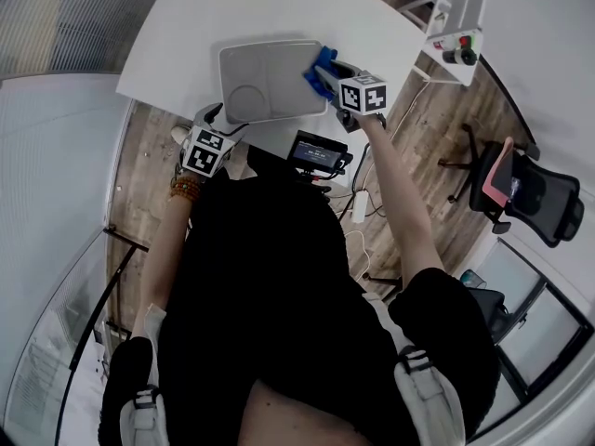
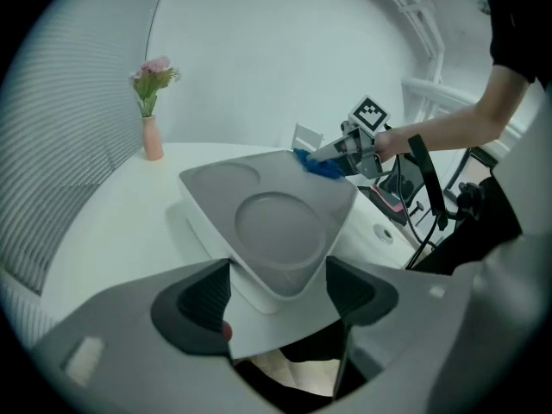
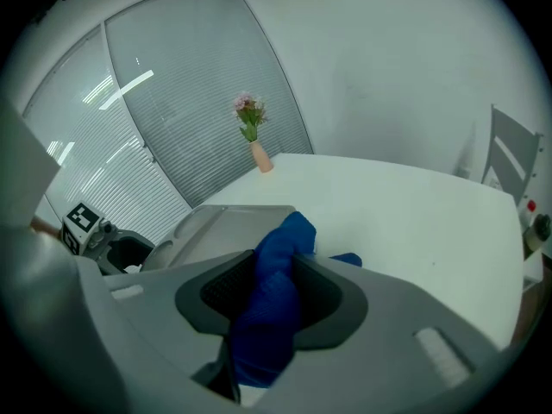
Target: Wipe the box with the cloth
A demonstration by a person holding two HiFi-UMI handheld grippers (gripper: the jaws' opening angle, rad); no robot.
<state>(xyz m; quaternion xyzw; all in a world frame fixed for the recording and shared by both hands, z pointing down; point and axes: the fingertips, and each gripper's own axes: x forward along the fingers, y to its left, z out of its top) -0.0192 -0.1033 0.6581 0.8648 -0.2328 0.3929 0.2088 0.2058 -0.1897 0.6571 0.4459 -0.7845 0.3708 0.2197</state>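
Right hand-held gripper (image 3: 276, 261): pinching blue cloth (image 3: 289, 231) at the far edge of the box (image 1: 270, 82) on the tabletop (image 1: 260, 7) | left hand-held gripper (image 2: 278, 274): spread around its near corner | step: we are probably beginning wiping | next: needing steady strokes across the lid

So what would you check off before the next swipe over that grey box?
1. Grip: right hand-held gripper shut on blue cloth: ok.
2. Contact: cloth touching grey plastic box at its far corner: ok.
3. Steadying: left hand-held gripper straddles box's near corner; firm hold: cannot tell.
4. Seating: box flat on white table: ok.
5. Clearance: pink vase of flowers well away from box: ok.
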